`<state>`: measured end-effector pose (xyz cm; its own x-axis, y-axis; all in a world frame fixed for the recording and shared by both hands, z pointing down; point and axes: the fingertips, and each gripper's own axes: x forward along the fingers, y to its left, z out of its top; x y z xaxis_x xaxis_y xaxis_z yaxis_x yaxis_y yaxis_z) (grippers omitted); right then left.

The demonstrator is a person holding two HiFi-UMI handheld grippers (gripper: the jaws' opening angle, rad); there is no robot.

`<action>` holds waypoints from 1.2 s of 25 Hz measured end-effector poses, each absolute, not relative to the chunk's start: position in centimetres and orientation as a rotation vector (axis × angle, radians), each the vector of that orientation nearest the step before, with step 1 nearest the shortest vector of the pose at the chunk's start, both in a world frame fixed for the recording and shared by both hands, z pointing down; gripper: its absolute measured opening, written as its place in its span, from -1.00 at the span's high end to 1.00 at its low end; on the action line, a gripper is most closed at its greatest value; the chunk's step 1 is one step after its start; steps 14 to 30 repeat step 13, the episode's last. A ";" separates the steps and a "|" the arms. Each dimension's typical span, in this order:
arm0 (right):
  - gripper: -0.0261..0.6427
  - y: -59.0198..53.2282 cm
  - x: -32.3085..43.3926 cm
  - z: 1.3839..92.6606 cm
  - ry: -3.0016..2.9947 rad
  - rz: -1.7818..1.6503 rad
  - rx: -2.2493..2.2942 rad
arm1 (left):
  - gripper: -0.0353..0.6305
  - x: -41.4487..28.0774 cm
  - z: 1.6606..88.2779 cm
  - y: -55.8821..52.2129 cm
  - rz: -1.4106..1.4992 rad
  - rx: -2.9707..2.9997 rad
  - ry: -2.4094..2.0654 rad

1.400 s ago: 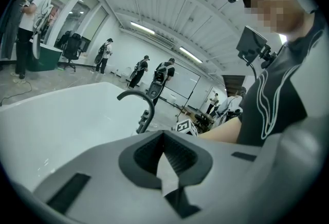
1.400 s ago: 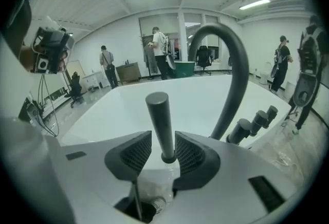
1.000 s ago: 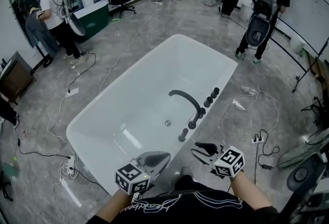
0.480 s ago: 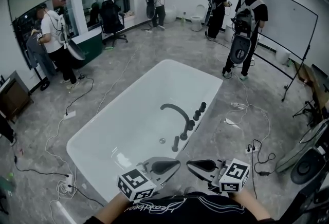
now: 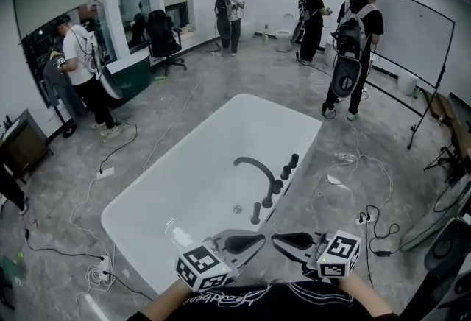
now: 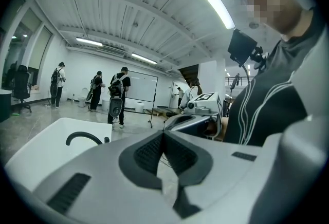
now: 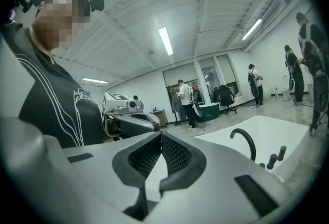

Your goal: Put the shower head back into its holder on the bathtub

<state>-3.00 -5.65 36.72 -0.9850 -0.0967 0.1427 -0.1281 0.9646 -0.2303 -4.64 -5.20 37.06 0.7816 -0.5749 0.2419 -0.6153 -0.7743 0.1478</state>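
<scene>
My jaws are together and empty on both sides. The left gripper [image 5: 254,241] and right gripper [image 5: 281,239], whose jaws have just closed, point at each other off the bathtub's [image 5: 125,218] near corner. The shower head [image 5: 255,213] stands upright on the bathtub's rim just beyond them, seemingly already seated and about equally near both. Grey floor [image 5: 184,69] strewn with cables surrounds the bathtub, and people [image 5: 352,40] stand past its far end.
</scene>
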 end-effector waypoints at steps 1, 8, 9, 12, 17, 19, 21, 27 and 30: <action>0.88 -5.7 -3.1 36.6 -2.983 0.357 0.167 | 0.88 -4.7 37.0 -5.3 0.269 2.754 -0.936; 0.88 -5.4 -3.4 35.9 -2.975 0.355 0.170 | 0.88 -4.9 36.8 -5.4 0.250 2.759 -0.933; 0.88 -5.2 -3.4 36.0 -2.976 0.357 0.172 | 0.88 -4.8 36.8 -5.3 0.251 2.762 -0.928; 0.88 -4.8 -3.4 36.1 -2.981 0.360 0.176 | 0.88 -4.7 37.1 -5.1 0.262 2.767 -0.914; 0.88 -4.7 -3.4 36.2 -2.983 0.362 0.177 | 0.88 -4.7 37.1 -5.1 0.267 2.769 -0.910; 0.88 -4.7 -3.4 36.2 -2.983 0.362 0.177 | 0.88 -4.7 37.1 -5.1 0.267 2.769 -0.910; 0.88 -4.7 -3.4 36.2 -2.983 0.362 0.177 | 0.88 -4.7 37.1 -5.1 0.267 2.769 -0.910; 0.88 -4.7 -3.4 36.2 -2.983 0.362 0.177 | 0.88 -4.7 37.1 -5.1 0.267 2.769 -0.910; 0.88 -4.7 -3.4 36.2 -2.983 0.362 0.177 | 0.88 -4.7 37.1 -5.1 0.267 2.769 -0.910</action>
